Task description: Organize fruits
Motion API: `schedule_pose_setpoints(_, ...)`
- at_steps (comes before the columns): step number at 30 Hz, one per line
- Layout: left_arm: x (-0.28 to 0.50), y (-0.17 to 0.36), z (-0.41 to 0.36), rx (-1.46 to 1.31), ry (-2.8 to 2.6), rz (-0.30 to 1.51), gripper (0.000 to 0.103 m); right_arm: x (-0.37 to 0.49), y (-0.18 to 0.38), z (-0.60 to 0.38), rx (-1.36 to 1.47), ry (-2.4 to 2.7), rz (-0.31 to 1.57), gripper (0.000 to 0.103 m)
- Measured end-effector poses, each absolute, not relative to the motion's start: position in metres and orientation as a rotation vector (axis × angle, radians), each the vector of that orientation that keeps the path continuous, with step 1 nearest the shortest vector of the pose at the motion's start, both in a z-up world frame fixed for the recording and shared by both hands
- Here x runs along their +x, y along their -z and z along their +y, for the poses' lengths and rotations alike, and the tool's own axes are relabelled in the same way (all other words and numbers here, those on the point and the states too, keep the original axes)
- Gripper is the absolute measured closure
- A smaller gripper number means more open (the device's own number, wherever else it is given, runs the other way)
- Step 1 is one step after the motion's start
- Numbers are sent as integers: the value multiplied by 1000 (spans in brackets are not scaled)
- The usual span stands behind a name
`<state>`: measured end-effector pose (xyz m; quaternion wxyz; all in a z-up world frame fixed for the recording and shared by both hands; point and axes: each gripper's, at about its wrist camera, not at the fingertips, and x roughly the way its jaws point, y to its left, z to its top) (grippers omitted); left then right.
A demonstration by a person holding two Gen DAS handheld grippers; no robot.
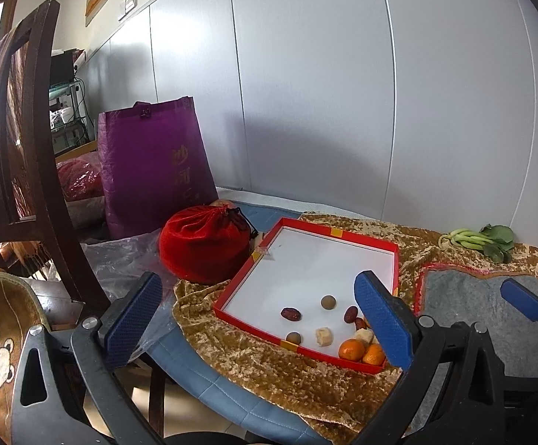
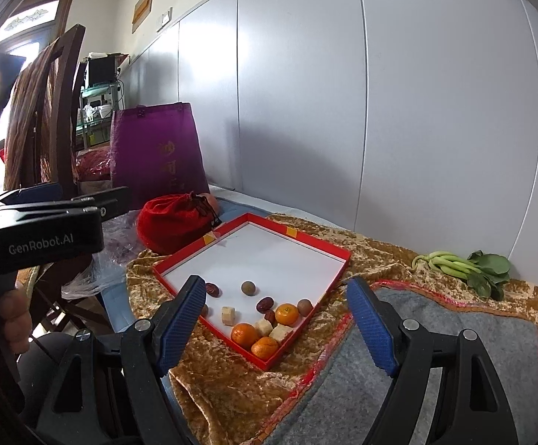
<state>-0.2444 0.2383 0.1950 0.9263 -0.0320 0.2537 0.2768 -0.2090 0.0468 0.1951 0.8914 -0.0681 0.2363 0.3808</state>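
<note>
One white "GenRobot.AI" mark on the left gripper (image 2: pixel 57 200) body.

A lived-in home; wooden chair (image 1: pixel 43 155), purple shopping bag (image 1: pixel 154 163), gold tablecloth (image 1: pixel 269 367), door transom

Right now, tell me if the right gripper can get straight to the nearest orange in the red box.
Probably yes. The right gripper is open and empty, and the nearest orange lies in the near corner of the low-walled red box, with only the wall to clear. Pale cubes crowd it.
</note>
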Motion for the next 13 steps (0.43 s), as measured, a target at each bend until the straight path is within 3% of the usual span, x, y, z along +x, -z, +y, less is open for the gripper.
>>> schedule_pose_setpoints(13, -222, -190, 240, -63, -557, 551, 0, -190, -191, 75, -136, -803, 531, 23)
